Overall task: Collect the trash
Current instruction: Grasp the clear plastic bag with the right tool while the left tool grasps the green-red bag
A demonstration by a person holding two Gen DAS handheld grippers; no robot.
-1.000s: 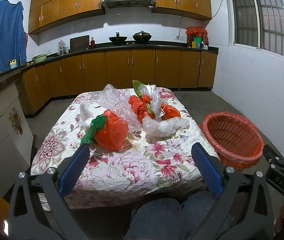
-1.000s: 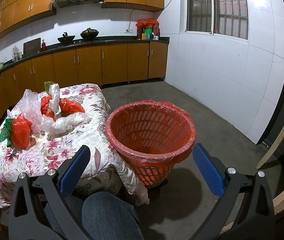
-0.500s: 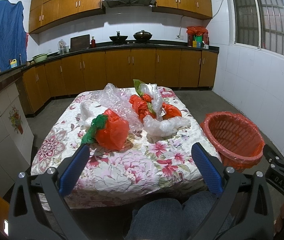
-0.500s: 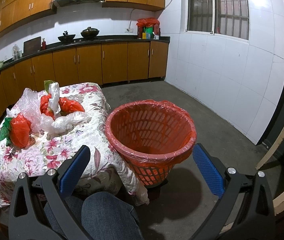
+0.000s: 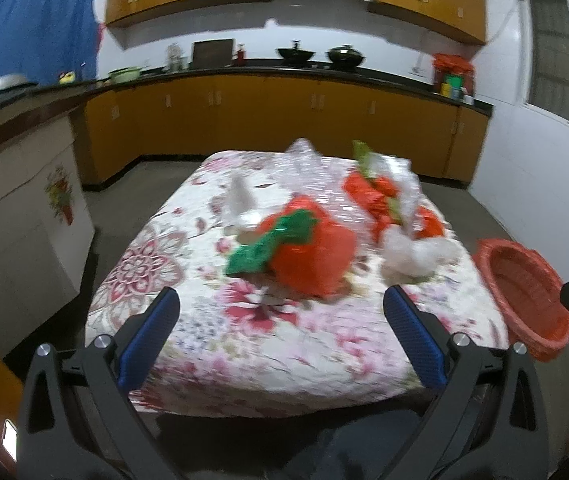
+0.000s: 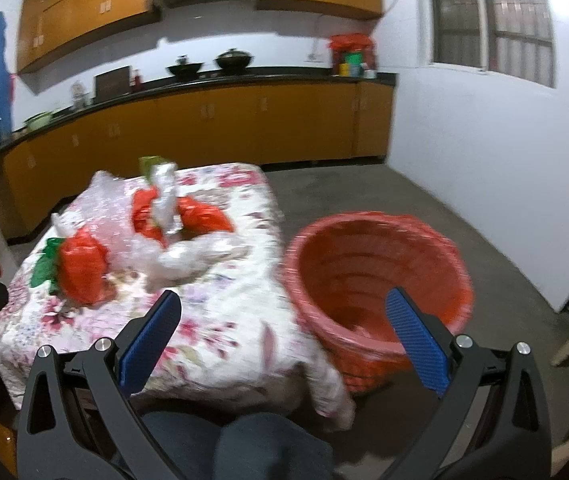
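Note:
A low table with a floral cloth [image 5: 316, 336] [image 6: 220, 320] carries crumpled plastic bags. Nearest me lies an orange bag with green plastic on it [image 5: 308, 256] [image 6: 82, 268]. Clear and white bags [image 5: 416, 252] [image 6: 188, 256] and more orange bags [image 5: 380, 200] [image 6: 200, 216] lie behind it. An orange-red waste basket [image 5: 524, 292] [image 6: 376, 276] stands on the floor right of the table. My left gripper [image 5: 280, 312] hovers open before the table's near edge, empty. My right gripper [image 6: 284, 316] is open and empty, between table corner and basket. Both views are blurred.
Wooden cabinets and a dark counter [image 5: 284, 76] with pots run along the back wall. A tiled counter [image 5: 12, 216] flanks the table's left. A person's knees in jeans [image 6: 244, 444] are below the grippers. Bare concrete floor [image 6: 484, 264] lies around the basket.
Both grippers have swung left and tilted. The table sits more central in the left view, and the basket has shifted right in both views. Both stay open.

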